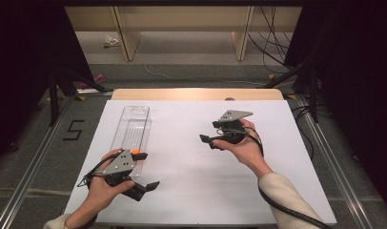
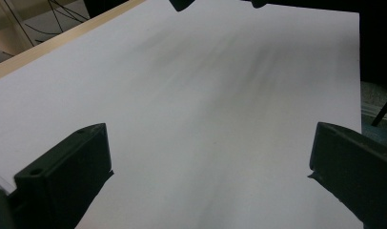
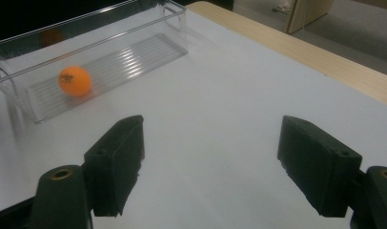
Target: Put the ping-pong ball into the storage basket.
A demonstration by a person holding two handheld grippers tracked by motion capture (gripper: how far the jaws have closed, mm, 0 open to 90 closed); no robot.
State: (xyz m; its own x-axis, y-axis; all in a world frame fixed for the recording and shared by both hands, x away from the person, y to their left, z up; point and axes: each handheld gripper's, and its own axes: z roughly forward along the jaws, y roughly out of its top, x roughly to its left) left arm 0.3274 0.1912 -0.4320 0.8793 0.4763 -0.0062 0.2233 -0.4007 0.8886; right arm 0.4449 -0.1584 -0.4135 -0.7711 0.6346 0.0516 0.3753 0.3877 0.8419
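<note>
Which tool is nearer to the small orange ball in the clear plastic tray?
Left. The left tool is held just beside the near end of the clear plastic tray, where the small orange ball lies. The right tool hovers open over the white sheet, well across from the tray.

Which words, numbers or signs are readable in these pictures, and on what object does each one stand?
"5": black mark on the grey floor, left of the table.
Dark print on the orange ball inside the clear plastic tray: too blurred to read.
Nothing else legible.
</note>
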